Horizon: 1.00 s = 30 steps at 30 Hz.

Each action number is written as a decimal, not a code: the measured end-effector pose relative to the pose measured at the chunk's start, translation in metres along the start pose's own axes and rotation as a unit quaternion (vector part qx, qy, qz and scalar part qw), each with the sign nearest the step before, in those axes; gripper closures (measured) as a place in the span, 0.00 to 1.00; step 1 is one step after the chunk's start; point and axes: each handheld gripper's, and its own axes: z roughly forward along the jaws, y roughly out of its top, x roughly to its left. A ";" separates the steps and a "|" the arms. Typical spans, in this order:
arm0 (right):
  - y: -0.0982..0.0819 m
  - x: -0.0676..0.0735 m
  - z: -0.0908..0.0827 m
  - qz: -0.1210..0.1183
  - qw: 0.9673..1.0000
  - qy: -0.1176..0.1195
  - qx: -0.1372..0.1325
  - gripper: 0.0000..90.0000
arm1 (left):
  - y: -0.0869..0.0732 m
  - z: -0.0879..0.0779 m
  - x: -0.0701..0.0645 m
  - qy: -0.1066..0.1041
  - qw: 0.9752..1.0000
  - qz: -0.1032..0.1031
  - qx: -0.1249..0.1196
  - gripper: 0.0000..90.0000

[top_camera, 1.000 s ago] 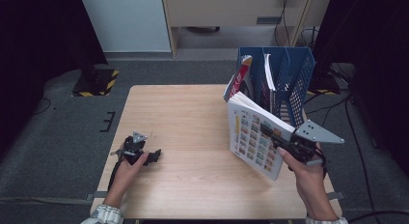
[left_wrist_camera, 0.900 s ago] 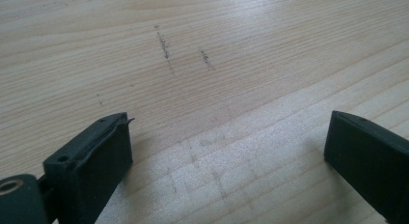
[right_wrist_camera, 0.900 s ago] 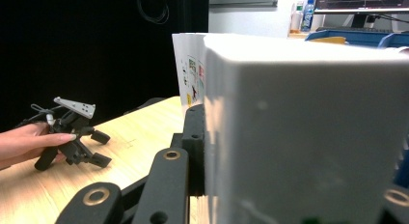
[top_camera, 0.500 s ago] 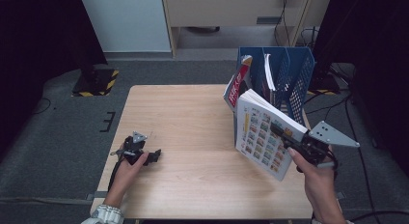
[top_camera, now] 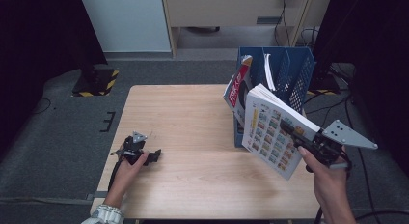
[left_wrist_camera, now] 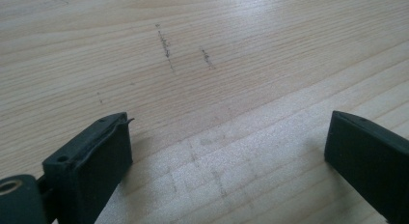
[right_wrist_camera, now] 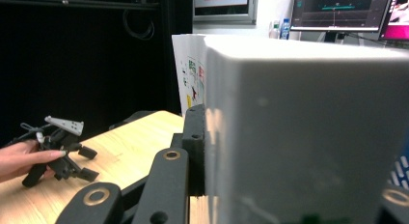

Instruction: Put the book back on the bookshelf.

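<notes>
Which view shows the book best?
The high view: the book shows whole, cover and pages, held off the table in the right claw. The right gripper view shows its blurred white page block up close.

A high camera looks forward and down over the whole desk [top_camera: 193, 137]. The left gripper view skims its wood closely. The right gripper view looks level across the desk at the left hand-held gripper [right_wrist_camera: 72, 159], also seen from above.

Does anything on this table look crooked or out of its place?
Yes. The red-covered book leans askew against the outside of the blue rack instead of standing in a slot. The thick book is tilted, clamped in the right gripper.
</notes>
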 end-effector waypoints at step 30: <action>0.039 -0.029 -0.007 -0.001 0.999 -0.053 -0.010 0.82 | 0.000 0.000 0.000 -0.001 1.000 -0.001 0.000 0.02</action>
